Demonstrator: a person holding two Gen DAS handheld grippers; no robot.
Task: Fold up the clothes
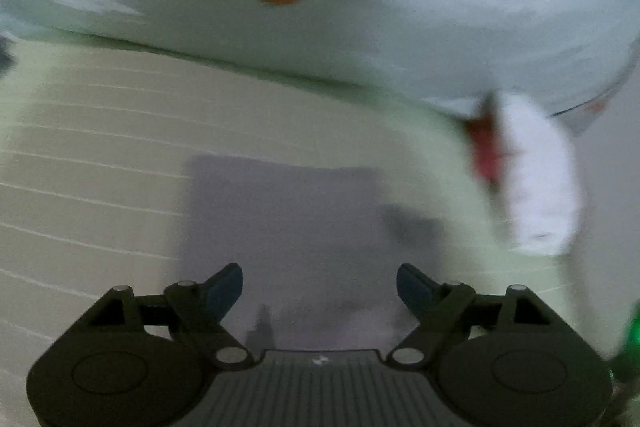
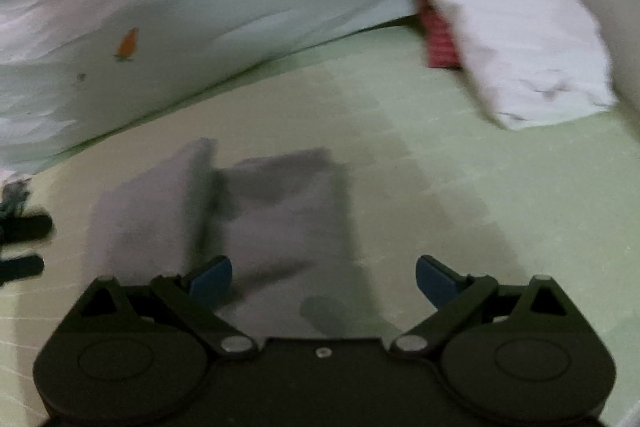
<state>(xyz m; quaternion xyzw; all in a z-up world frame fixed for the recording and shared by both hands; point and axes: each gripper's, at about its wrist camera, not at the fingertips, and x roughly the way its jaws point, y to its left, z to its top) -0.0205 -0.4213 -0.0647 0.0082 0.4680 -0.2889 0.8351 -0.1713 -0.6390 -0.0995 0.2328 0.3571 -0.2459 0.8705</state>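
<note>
A grey folded garment (image 1: pixel 288 227) lies flat on the pale green bed sheet (image 1: pixel 100 155), straight ahead of my left gripper (image 1: pixel 319 287). That gripper is open, blue pads wide apart, with nothing between them. In the right wrist view the same grey garment (image 2: pixel 260 219) shows a fold ridge down its middle and lies ahead and left of my right gripper (image 2: pixel 324 279), which is open and holds nothing. Both views are blurred by motion.
A pale blue quilt with orange carrot prints (image 1: pixel 360 7) is heaped along the far side (image 2: pixel 160 7). A folded white cloth over a red striped one (image 2: pixel 512 39) lies at the far right (image 1: pixel 536 179). Dark finger shapes (image 2: pixel 24 247) show at the left edge.
</note>
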